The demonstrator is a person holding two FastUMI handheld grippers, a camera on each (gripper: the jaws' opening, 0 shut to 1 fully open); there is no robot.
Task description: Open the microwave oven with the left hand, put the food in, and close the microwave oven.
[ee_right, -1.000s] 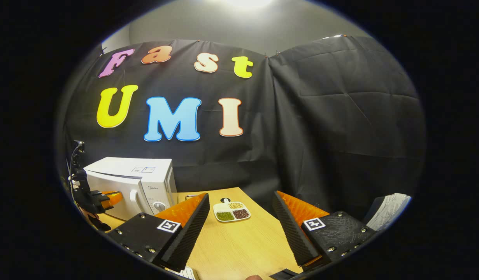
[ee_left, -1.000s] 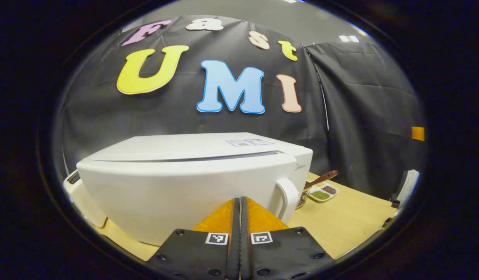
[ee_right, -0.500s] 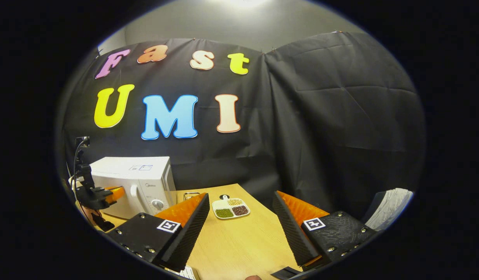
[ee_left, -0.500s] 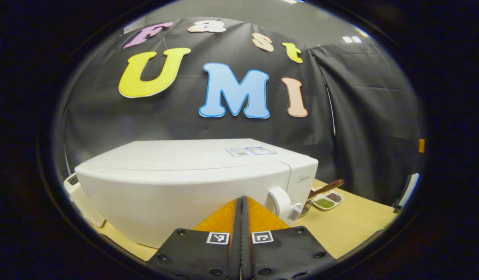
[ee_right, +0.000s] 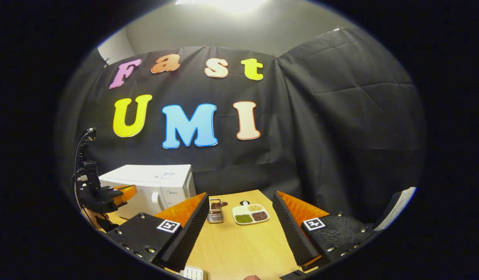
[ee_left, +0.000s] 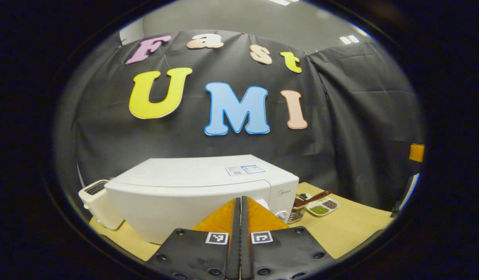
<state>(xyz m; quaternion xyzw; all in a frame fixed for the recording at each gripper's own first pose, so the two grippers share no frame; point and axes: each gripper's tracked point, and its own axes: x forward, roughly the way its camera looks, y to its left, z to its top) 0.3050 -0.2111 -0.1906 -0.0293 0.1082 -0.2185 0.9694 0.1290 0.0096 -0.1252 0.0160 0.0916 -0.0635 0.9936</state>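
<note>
Microwave (ee_left: 192, 190) is now shut, the closed left claw (ee_left: 240, 206) drawn back, the right claw (ee_right: 239, 217) held open, empty.

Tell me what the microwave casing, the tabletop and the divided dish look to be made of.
Microwave: white casing, smooth with a soft sheen, likely painted metal or plastic; the pictures cannot settle which.
Tabletop: light wood or wood-look laminate, with faint grain lines and a matte finish.
Divided dish: white and glossy, probably ceramic or melamine, holding green, dark and pale fillings.
</note>
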